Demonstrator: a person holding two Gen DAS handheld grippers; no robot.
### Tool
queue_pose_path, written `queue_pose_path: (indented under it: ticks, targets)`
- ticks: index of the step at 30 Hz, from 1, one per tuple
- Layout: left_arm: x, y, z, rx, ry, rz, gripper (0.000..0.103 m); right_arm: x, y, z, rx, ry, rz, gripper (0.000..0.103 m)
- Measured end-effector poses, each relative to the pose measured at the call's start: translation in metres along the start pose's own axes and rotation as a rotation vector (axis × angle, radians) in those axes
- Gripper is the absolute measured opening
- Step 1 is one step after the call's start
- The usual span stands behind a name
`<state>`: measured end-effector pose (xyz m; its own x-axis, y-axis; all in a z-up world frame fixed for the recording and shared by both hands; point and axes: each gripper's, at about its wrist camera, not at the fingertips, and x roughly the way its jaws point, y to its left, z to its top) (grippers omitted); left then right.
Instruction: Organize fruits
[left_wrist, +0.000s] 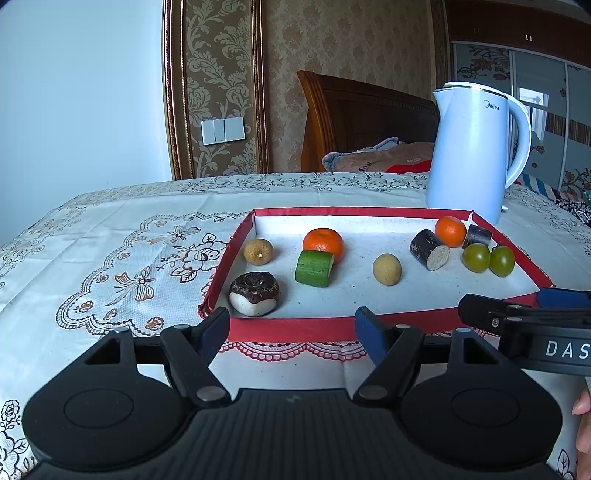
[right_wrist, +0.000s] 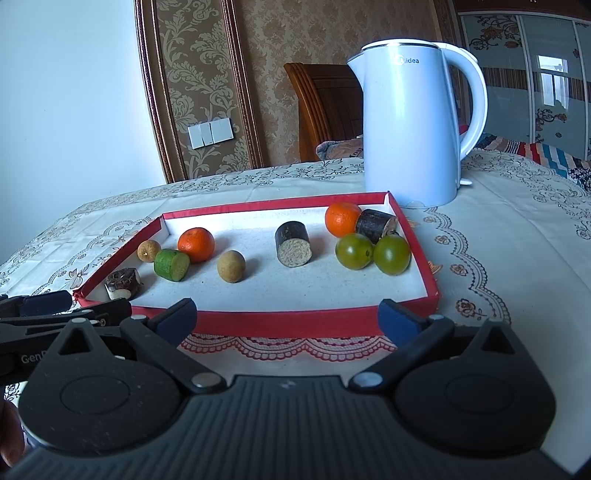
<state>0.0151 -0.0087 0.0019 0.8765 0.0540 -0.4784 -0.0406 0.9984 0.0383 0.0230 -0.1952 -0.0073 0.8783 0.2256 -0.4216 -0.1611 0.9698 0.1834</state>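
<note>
The fruits sit in the red tray (left_wrist: 295, 328) on the surface. Both the left tongs (left_wrist: 291, 328) and the right tongs (right_wrist: 288, 317) are wide open and hold nothing. The near green tomato (right_wrist: 391, 254) looks smooth and soft, so a gentle pinch around its middle seems best.

A white Midea electric kettle (right_wrist: 410, 125) stands on a floral lace tablecloth (left_wrist: 110, 236). Beyond it are a wooden headboard (left_wrist: 354, 114), a rumpled blanket (left_wrist: 384, 155), patterned gold wallpaper (right_wrist: 199, 74), a triple wall switch (left_wrist: 222, 131) and a wardrobe with sliding doors (right_wrist: 546, 81).
</note>
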Motion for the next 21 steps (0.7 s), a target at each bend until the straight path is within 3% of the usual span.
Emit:
queue_pose_path:
  ticks: [21]
  targets:
    - [-0.0018,0.0009,0.0010,-0.006,-0.010,-0.021,0.074,0.0005,0.0001,-0.0001,0.000,0.001,0.001,0.103]
